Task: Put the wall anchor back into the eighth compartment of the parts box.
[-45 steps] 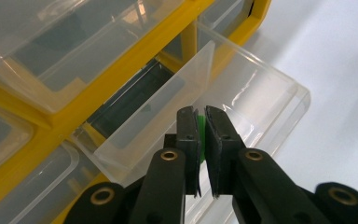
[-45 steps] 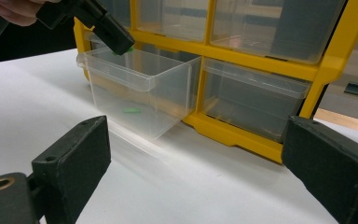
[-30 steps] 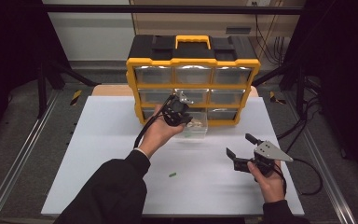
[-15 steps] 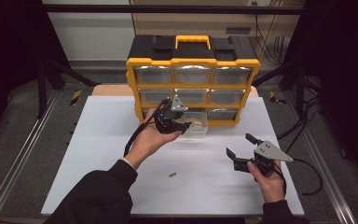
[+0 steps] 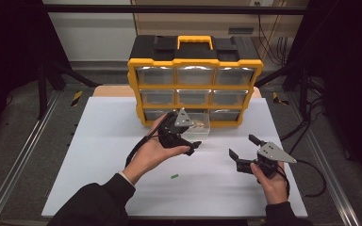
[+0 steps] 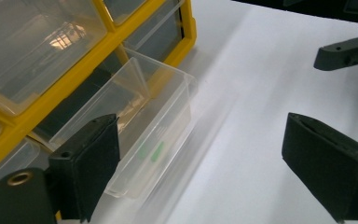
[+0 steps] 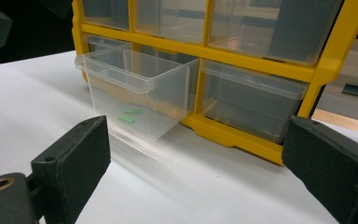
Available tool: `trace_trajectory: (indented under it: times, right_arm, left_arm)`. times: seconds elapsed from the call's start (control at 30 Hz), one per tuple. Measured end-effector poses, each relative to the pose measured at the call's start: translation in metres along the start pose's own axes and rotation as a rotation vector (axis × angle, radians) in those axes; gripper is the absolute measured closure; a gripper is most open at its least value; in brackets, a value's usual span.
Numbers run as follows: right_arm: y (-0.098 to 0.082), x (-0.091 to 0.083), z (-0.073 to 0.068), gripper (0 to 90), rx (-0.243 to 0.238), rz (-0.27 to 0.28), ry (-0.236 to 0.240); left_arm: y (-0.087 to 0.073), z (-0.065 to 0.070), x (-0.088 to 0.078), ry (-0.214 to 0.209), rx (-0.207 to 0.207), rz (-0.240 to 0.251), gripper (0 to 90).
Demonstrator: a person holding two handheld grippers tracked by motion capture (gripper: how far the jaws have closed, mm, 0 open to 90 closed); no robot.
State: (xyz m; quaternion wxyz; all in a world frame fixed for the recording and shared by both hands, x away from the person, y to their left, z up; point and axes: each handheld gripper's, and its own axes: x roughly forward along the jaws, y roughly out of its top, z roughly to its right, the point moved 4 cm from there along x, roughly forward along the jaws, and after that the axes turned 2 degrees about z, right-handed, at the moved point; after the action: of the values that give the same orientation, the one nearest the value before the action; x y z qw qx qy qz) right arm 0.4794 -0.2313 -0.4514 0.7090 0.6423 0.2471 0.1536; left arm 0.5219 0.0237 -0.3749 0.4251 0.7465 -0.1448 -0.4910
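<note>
Drawing back from the drawer (image 5: 199, 123), left gripper (image 5: 192, 144) has opened empty.

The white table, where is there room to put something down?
The white table is bare on its left side, between the yellow organizer and the left edge. There is also bare room near the right edge, beside the right tongs. It is crowded in the middle front: the pulled-out clear drawer, the left tongs and a small green piece sit there.
</note>
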Motion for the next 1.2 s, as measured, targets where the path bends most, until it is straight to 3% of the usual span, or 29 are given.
trace_trajectory:
  times: [0.17, 0.37, 0.6, 0.97, 1.2]
  right_arm:
    - [-0.001, 0.001, -0.001, 8.1, 0.002, -0.005, 0.004]
    - [-0.001, 0.001, -0.001, 8.1, 0.003, -0.003, 0.0]
    - [-0.002, 0.001, -0.001, 8.0, -0.001, -0.006, -0.002]
    - [-0.001, 0.002, -0.002, 8.0, -0.002, -0.006, -0.001]
    - [-0.002, 0.001, -0.001, 8.0, 0.003, -0.003, -0.003]
  left_arm:
    - [-0.008, 0.006, -0.003, -0.016, -0.009, 0.008, 7.2]
    - [-0.02, 0.009, -0.01, 0.01, -0.016, 0.028, 7.2]
    - [-0.028, 0.013, -0.022, 0.004, -0.021, 0.046, 7.2]
    - [-0.055, 0.016, -0.023, -0.009, -0.039, 0.004, 7.8]
    - [-0.06, 0.016, -0.022, -0.004, -0.056, -0.002, 8.2]
